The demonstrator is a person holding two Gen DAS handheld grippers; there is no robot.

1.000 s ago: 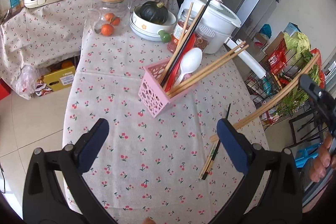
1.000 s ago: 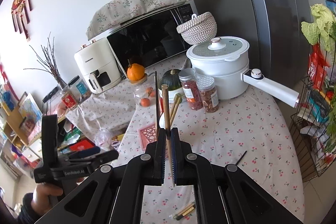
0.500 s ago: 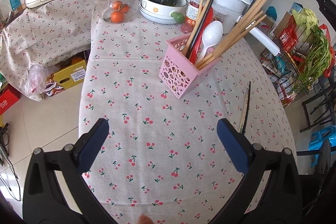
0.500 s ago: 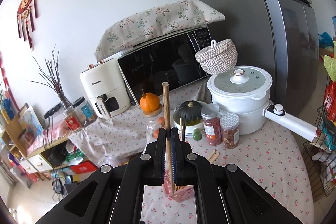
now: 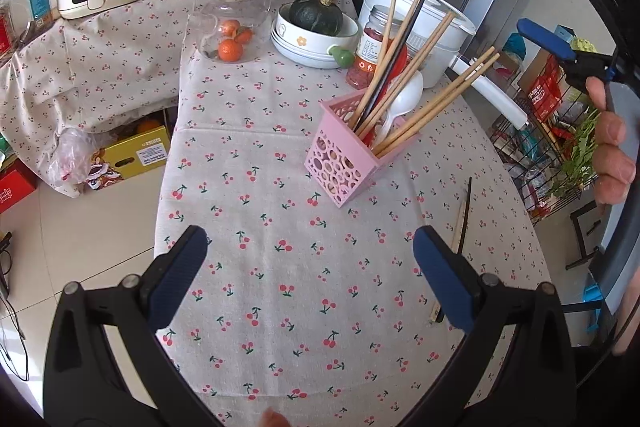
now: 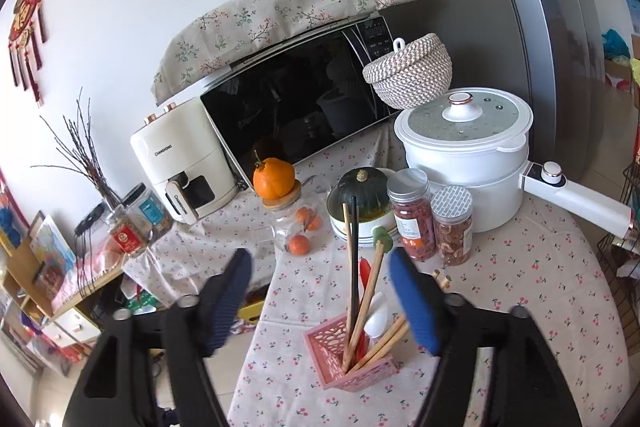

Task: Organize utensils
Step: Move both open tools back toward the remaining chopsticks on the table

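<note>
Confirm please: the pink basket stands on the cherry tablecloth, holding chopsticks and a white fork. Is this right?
Not quite. In the pink basket the white utensil is a spoon, not a fork; the left wrist view shows its rounded bowl. The chopsticks and cherry tablecloth are as stated.

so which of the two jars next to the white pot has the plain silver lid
The taller jar holding the red contents, nearer the pumpkin bowl. The shorter jar beside it has a patterned lid.

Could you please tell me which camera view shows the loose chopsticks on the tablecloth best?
The left wrist view: the loose chopsticks lie in plain sight right of the pink holder, partly behind a finger. The right wrist view does not show them.
</note>
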